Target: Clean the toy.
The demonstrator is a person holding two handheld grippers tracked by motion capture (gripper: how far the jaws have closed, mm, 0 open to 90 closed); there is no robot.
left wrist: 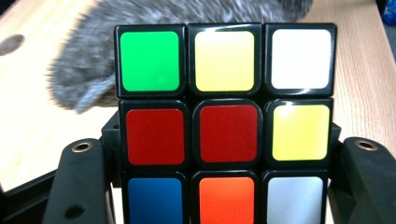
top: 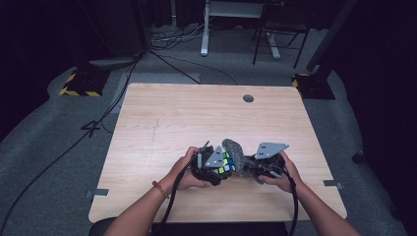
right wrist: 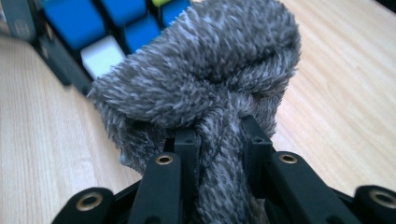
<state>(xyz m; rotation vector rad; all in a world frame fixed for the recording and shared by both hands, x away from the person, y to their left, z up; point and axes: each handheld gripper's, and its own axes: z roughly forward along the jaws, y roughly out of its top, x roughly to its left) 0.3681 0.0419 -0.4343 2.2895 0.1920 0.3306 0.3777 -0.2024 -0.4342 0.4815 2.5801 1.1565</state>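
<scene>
A colour puzzle cube (left wrist: 226,126) sits between the black jaws of my left gripper (left wrist: 224,182), which is shut on it; its near face shows green, yellow, white, red, blue and orange tiles. In the high view the cube (top: 225,163) is near the table's front middle, held by my left gripper (top: 216,166). A fuzzy grey cloth (right wrist: 210,88) is pinched in my right gripper (right wrist: 218,140), which is shut on it. The cloth (top: 236,153) presses against the cube's side, and the cube's blue and white tiles (right wrist: 100,35) show behind it. My right gripper (top: 251,164) faces the left one.
The wooden table (top: 196,113) has a round cable hole (top: 248,98) at the back right. Black cables trail from both grippers off the front edge. Beyond the table lie floor cables, a white desk leg (top: 204,29) and stand bases with yellow-black tape (top: 78,83).
</scene>
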